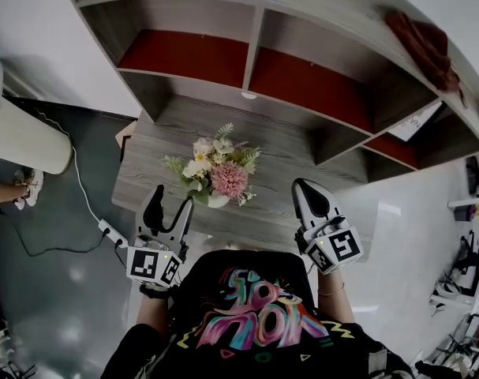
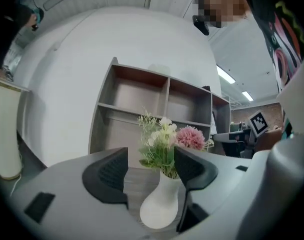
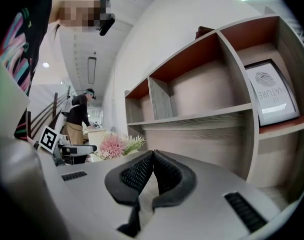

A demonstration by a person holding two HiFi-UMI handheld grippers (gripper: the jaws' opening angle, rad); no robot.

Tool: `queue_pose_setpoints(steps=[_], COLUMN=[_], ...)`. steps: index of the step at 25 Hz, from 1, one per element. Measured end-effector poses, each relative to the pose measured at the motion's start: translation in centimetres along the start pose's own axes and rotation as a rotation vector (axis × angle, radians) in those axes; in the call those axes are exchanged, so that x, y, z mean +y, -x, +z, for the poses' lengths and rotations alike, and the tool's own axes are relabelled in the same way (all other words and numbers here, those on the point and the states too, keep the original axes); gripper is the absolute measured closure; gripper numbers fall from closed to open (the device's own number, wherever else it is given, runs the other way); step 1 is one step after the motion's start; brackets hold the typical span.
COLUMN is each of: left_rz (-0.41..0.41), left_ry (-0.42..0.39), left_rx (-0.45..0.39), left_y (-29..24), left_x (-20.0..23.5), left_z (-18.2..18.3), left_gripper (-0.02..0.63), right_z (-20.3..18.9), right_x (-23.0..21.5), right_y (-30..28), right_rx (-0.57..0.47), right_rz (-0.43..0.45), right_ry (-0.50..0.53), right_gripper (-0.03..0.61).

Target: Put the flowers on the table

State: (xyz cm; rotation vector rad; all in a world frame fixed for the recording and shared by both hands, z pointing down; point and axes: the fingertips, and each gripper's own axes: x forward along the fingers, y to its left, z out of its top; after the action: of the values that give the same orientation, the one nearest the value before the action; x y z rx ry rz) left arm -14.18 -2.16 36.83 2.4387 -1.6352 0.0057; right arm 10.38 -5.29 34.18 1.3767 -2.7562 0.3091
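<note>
Flowers [image 1: 215, 168] in white vase [image 1: 218, 200] upright on worktop [image 1: 294, 160]. Left claw [image 2: 150, 156] jaws apart, vase seen between them, untouched. Right claw [image 3: 153, 159] jaws pressed together, empty. Framed card [image 3: 271, 91] on shelf reads "NATURE".

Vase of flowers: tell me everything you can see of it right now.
The vase is white, smooth and ceramic-looking, bulbous below a narrow neck. It holds a bouquet: one large pink bloom, small white and cream blossoms, green sprigs. It stands upright near the front edge of the grey wood-grain table, in front of the shelves. The left gripper is open beside it, and neither jaw appears to touch it.
</note>
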Motion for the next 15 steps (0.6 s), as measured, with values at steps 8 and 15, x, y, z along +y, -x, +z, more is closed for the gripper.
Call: queue_pose_setpoints(steps=[8, 15], left_rz=[0.002, 0.000], left_ry=[-0.057, -0.074], left_rx=[-0.074, -0.074], left_y=[-0.7, -0.8], left_x=[0.1, 0.8], left_z=[4.1, 5.5], left_gripper=[0.440, 0.574], right_z=[3.1, 4.5], right_x=[-0.1, 0.8], right_y=[-1.0, -1.8], right_rx=[-0.085, -0.090], right_rz=[0.033, 0.061], right_ry=[-0.022, 0.045], right_gripper=[0.563, 0.563])
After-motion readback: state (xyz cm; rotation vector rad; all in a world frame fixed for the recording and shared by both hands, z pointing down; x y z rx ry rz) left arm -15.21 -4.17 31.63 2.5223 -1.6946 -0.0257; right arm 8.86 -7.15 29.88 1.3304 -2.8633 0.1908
